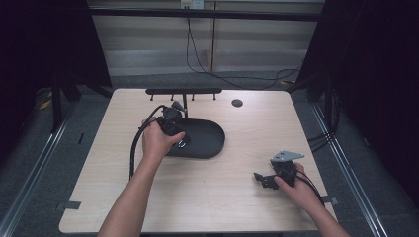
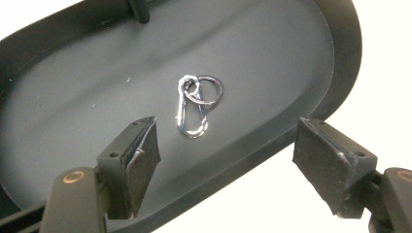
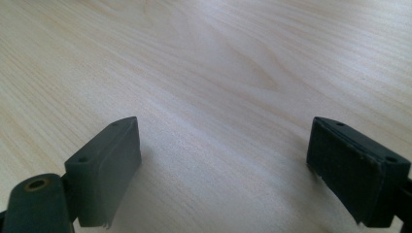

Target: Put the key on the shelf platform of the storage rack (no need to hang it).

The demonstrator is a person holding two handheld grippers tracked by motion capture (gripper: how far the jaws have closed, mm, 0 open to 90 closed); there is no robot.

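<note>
clip at rest in tray, both tongs wide

left tongs point(image 2: 226, 150) hang over the near rim of the black oval tray point(image 2: 73, 97), jaws spread wide with nothing between them. a silver clip point(image 2: 193, 109) with a dark ring point(image 2: 210, 90) linked through it lies flat on the tray floor, just beyond the pads. right tongs point(image 3: 223, 160), also wide and holding nothing, rest low over the bare bench point(image 3: 204, 58), well apart from the tray. no writing is legible on any item.

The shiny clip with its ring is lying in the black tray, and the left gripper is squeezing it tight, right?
Not quite. The clip does lie in the black tray, but the left gripper isn't squeezing it: the left gripper view shows its jaws wide apart, the clip lying untouched beyond them.
</note>
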